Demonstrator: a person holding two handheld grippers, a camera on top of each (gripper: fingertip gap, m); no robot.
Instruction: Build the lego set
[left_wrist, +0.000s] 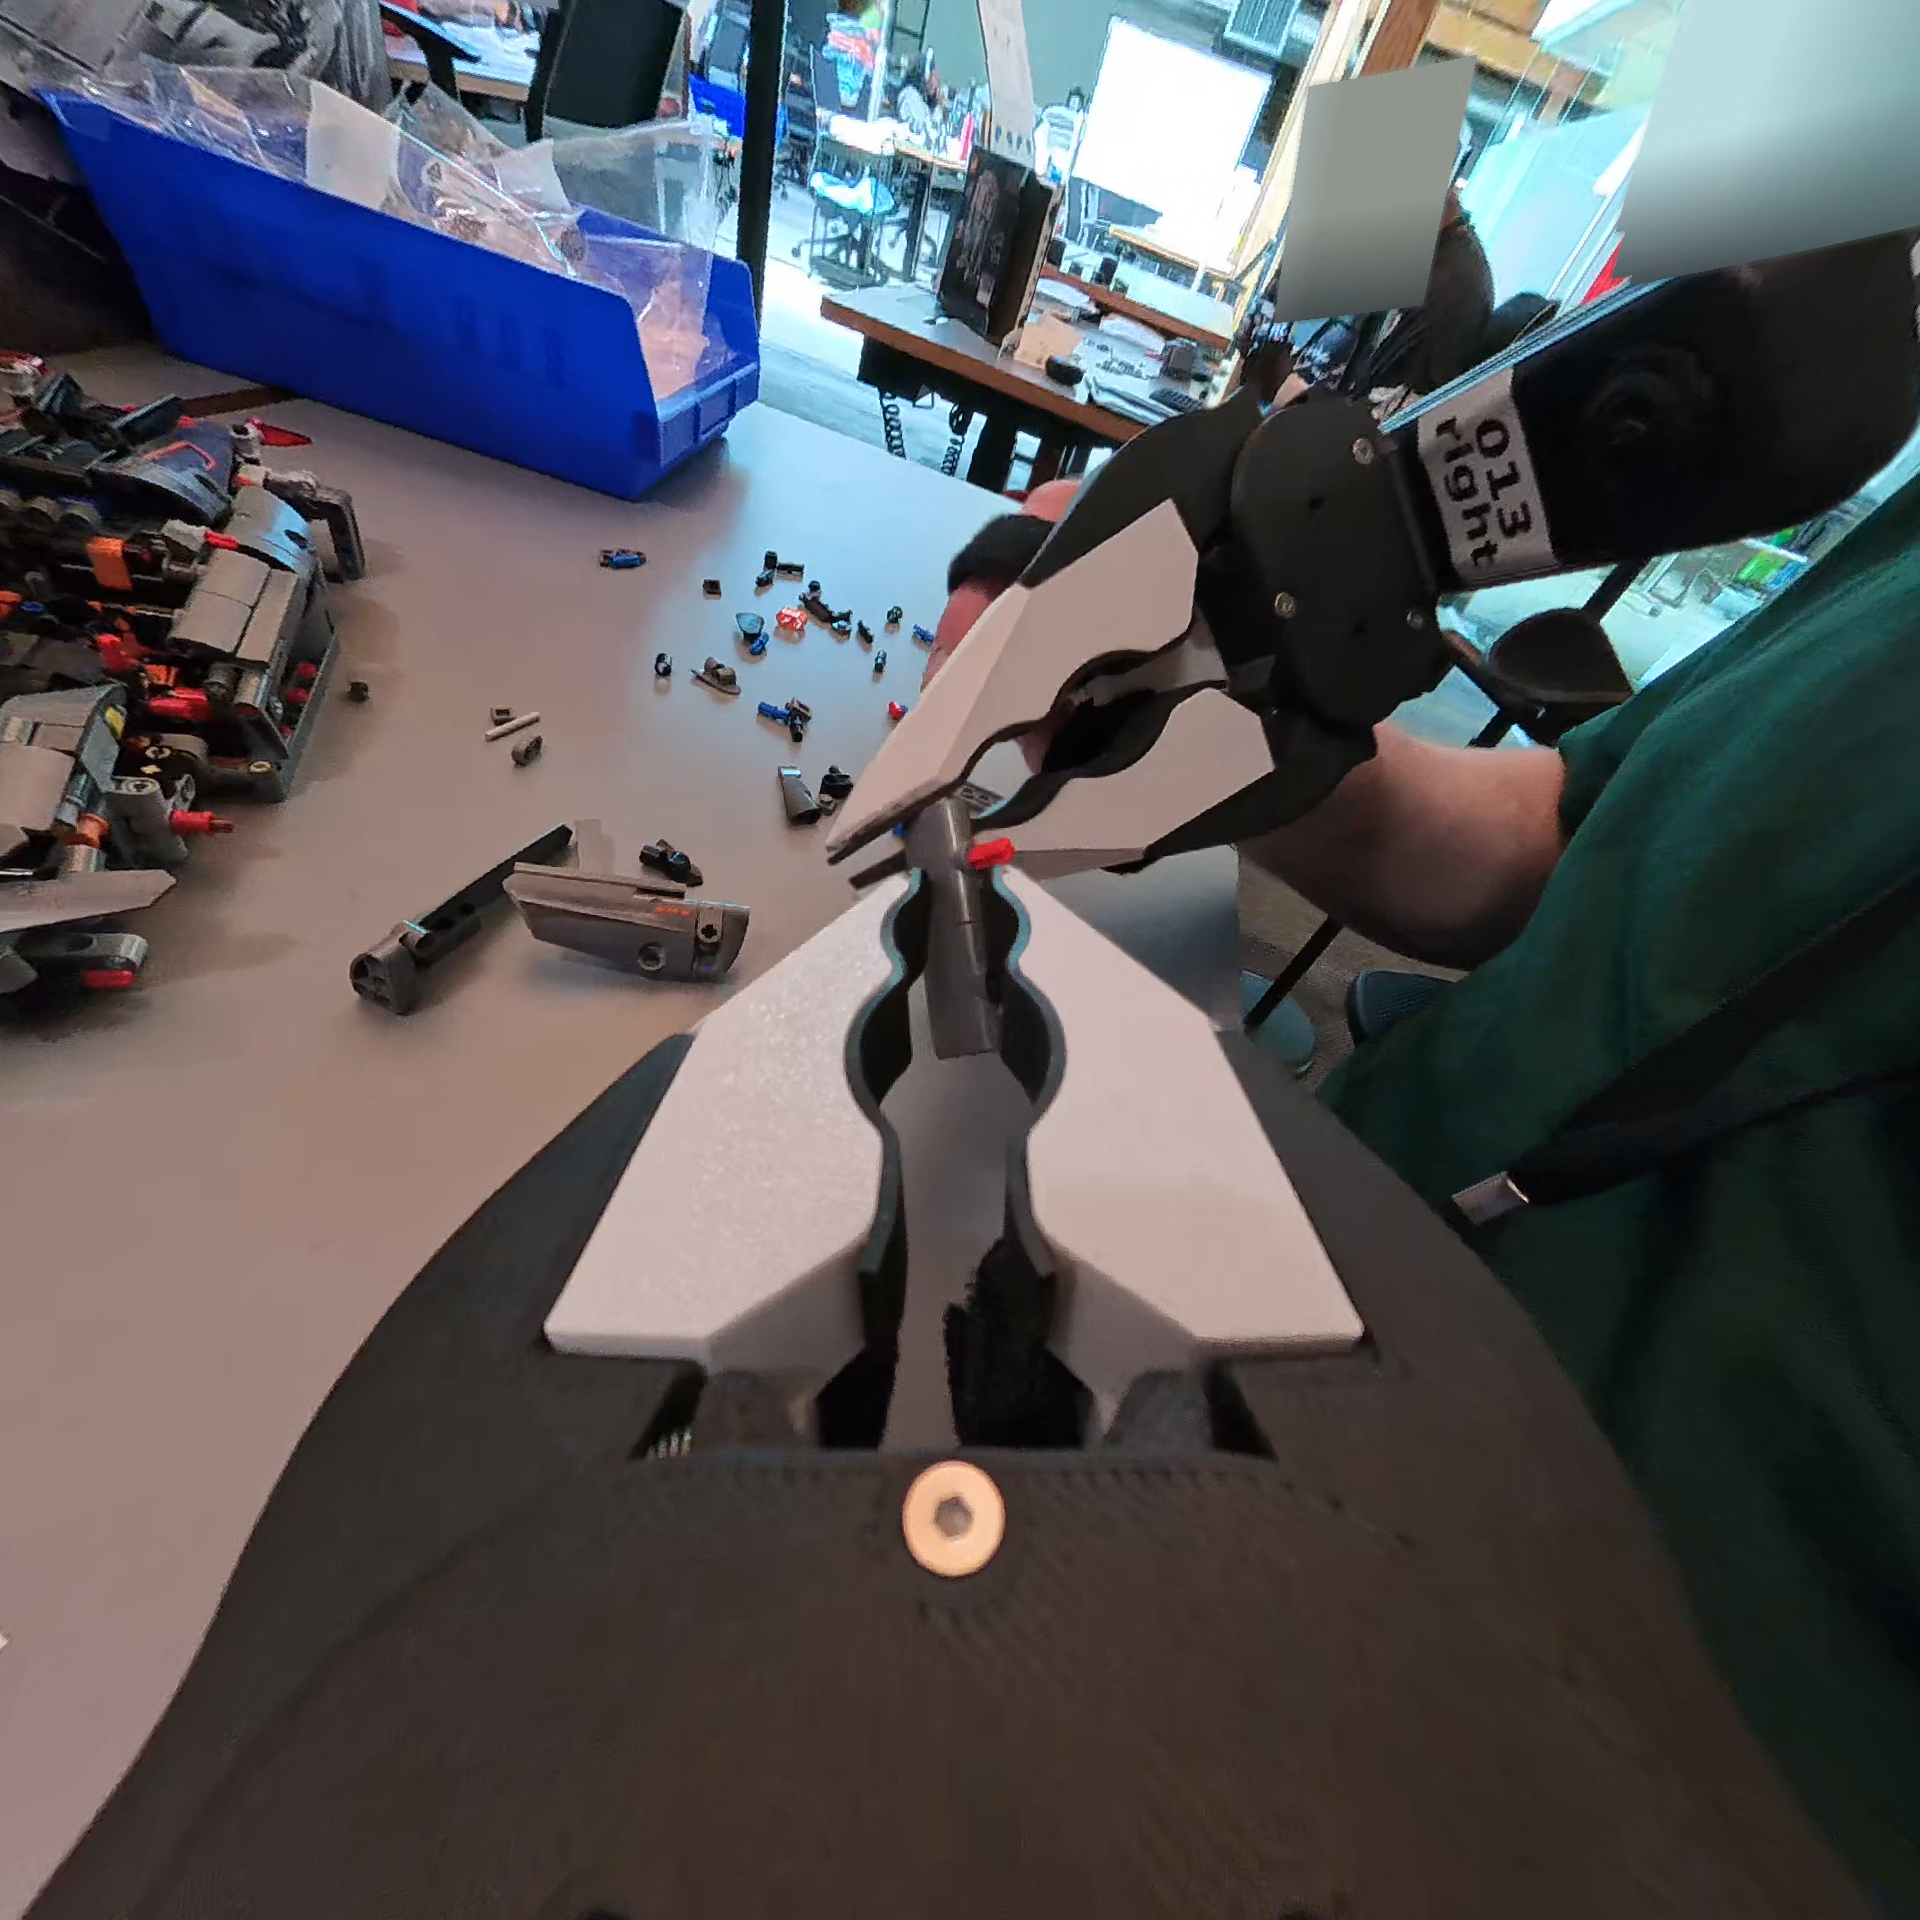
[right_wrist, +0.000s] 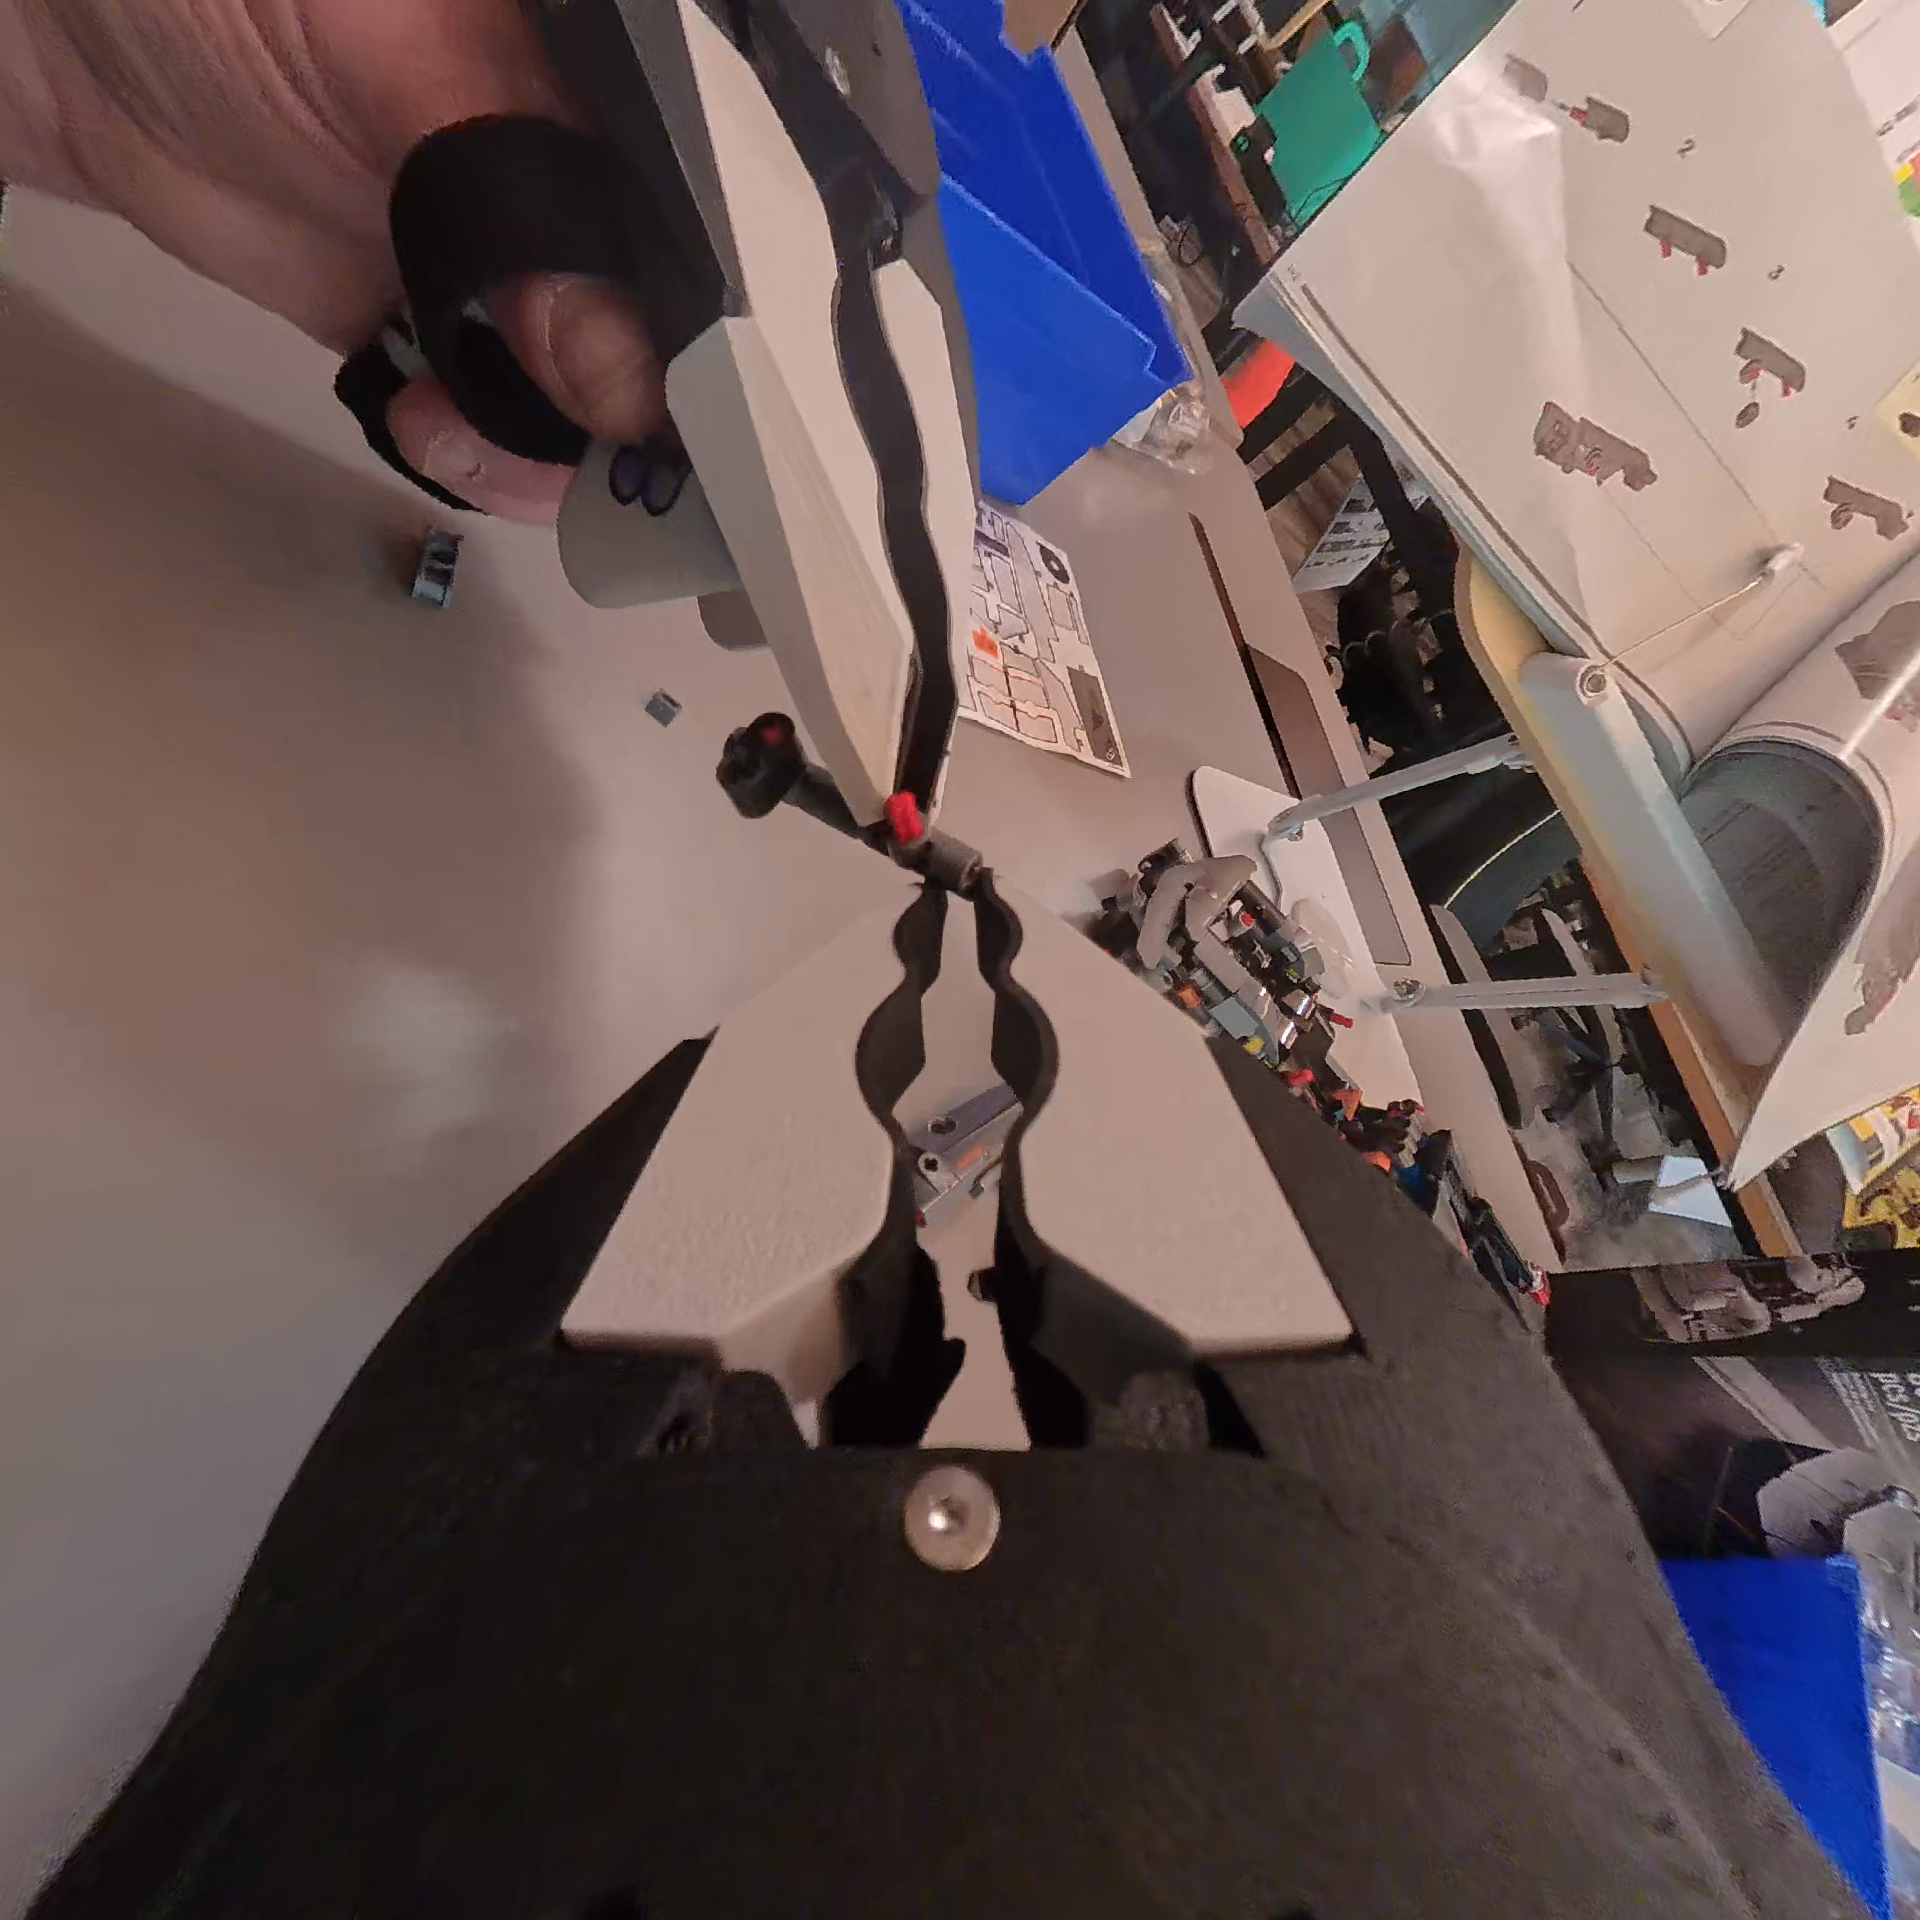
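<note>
The left claw (left_wrist: 951, 894) is closing on a grey lego rod (left_wrist: 958, 935) with a red pin (left_wrist: 989, 853) in its side, holding it up above the tabletop (left_wrist: 312, 1143). The right claw (right_wrist: 951, 894) is pinching the rod's far end; its jaws are standing nearly together. A partly built lego model (left_wrist: 156, 665) is lying at the tabletop's left side. Many loose pieces (left_wrist: 800, 634) are lying scattered nearby, beside a grey panel piece (left_wrist: 629, 920) and a blue bin (left_wrist: 416, 301). Judging by these, the build is sitting somewhere midway: one sub-assembly is being joined, and much is waiting.
</note>
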